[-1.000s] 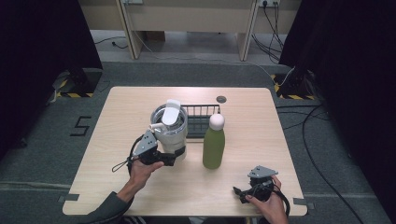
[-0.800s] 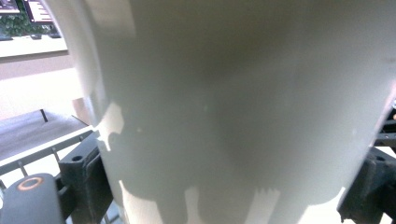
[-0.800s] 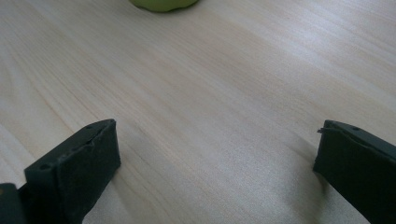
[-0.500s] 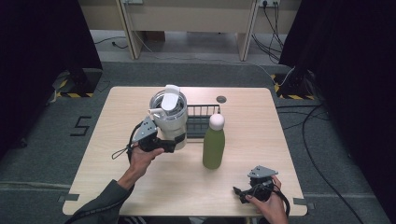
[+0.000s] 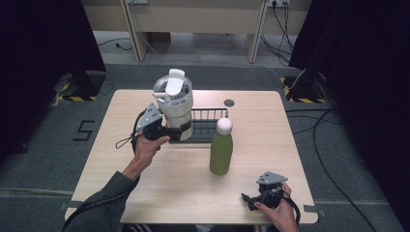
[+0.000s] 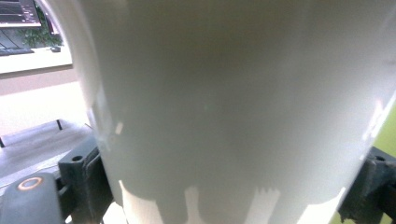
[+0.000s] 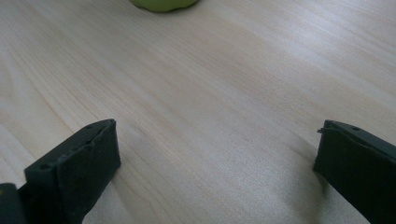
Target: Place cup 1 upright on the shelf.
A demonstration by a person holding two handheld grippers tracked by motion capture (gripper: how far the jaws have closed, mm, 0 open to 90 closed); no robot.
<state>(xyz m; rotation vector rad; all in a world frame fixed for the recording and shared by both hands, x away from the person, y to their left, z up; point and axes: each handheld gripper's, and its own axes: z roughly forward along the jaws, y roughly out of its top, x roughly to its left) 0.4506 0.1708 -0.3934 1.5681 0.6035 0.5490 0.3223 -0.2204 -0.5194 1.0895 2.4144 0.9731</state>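
The left gripper [image 5: 180, 131] is squeezing the big cup [image 5: 175, 108] over the basket [image 5: 211, 116], probably to drop it in. The right gripper [image 5: 251, 199] is resting wide open, empty.

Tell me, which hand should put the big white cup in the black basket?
Left. The left gripper already clamps the white cup beside the wire basket. The right gripper rests open on the table near the person, past the green bottle.

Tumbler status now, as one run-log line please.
left tool: shut on tumbler, lifted beside wire basket | right tool: open, resting on table | green bottle: upright, untouched
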